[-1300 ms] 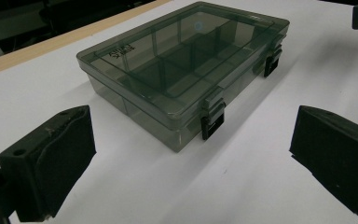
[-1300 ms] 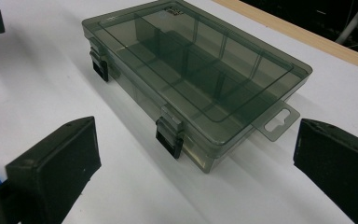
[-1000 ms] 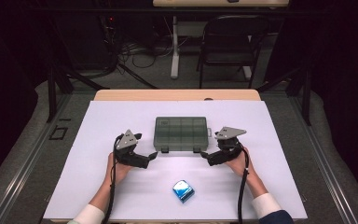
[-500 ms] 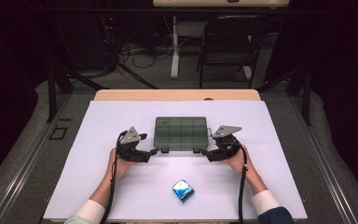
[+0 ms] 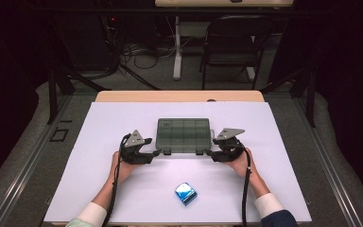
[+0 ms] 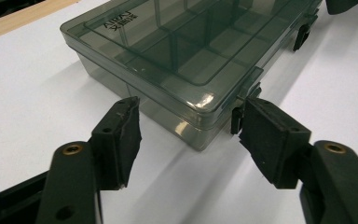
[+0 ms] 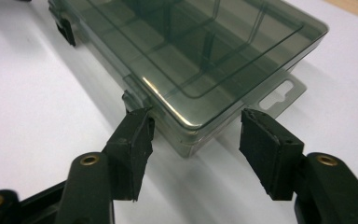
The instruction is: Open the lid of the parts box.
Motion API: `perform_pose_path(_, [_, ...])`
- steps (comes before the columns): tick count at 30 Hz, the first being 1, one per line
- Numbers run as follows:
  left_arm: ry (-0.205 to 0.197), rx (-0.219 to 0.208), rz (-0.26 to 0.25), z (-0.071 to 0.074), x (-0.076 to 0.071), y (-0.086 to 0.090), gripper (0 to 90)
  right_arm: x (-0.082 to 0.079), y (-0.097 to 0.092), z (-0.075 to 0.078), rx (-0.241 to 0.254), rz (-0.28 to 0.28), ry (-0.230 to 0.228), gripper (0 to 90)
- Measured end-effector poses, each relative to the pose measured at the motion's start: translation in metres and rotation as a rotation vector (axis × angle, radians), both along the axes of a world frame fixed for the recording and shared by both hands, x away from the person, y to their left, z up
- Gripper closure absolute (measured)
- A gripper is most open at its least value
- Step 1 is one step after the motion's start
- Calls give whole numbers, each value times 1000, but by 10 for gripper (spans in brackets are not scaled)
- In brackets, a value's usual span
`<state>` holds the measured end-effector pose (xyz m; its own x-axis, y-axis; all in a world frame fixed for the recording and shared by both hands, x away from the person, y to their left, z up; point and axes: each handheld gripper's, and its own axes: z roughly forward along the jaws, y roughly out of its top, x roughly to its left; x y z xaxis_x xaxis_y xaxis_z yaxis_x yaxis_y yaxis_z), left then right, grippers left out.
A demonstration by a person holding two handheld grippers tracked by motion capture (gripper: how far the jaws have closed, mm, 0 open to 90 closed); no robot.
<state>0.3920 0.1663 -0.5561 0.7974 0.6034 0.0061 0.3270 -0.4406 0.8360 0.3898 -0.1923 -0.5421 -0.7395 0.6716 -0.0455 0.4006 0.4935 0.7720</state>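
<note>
Both claws have drawn in from wide to half-closed, left claw (image 5: 157, 152) and right claw (image 5: 209, 152) each straddling a near corner of the smoky organizer box (image 5: 184, 135) on the tabletop (image 5: 123, 118), not yet clamped; latches look next.

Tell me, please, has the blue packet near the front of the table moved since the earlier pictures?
No. The blue packet lies in the same spot, in front of the compartment box and just as far from the table's near edge.

High view looks down; gripper views face the box (image 5: 183, 135) close (opposite corners).
</note>
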Motion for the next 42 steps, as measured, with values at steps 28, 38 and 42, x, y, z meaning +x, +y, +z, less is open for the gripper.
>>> perform_pose_path(28, [8,-2,-1,-5,0,-3,527,1,3,-3,-19,-19,18,510])
perform_pose_path(38, [3,-6,1,-5,-1,-3,539,1,3,-4,-17,-18,24,508])
perform_pose_path(42, [-1,-6,3,-5,-1,-3,543,1,3,-3,-19,-19,27,514])
